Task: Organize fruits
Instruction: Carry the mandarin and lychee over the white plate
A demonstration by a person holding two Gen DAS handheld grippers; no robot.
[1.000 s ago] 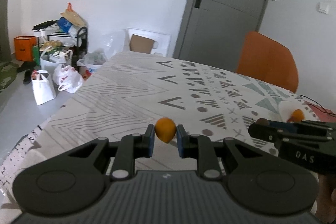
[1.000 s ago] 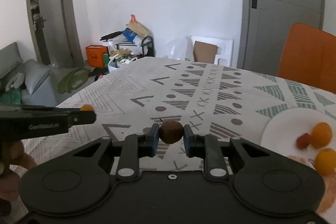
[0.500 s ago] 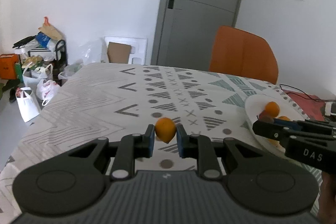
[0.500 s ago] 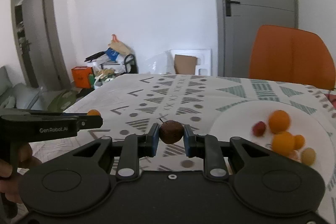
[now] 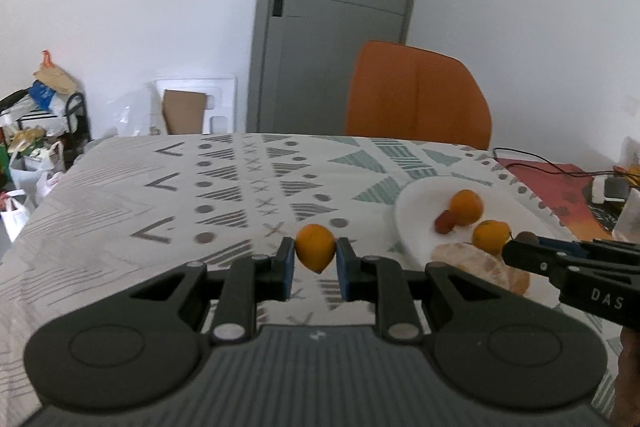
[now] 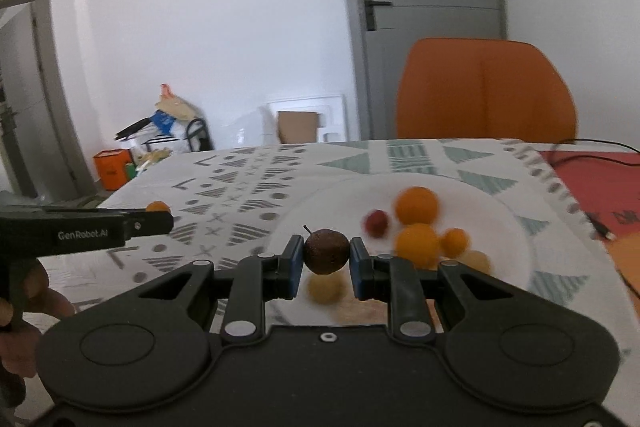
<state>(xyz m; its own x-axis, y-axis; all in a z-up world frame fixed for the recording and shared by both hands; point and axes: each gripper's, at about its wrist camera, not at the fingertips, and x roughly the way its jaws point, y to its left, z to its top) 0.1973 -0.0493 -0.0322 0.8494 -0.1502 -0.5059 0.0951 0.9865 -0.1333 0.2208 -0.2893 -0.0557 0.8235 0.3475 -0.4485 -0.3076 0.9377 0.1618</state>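
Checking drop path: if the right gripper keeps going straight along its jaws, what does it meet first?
Probably the white plate: the right gripper, shut on the brown fruit, points down at its near part, by the yellowish fruit. Depth unclear.

Home, likely a dining room: patterned cloth on the surface (image 5: 120, 211), orange chair (image 5: 416, 95), grey interior door (image 5: 336, 19), shopping bags and a cluttered rack (image 5: 44, 115) by the wall, plate (image 6: 500, 227) of fruit.

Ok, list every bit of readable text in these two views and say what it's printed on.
"DAS": side of the right tongs, seen from the left wrist view.
"GenRobot.AI": side of the left tongs, seen from the right wrist view.
Nothing else is legible; the bags by the wall are too small and blurred.
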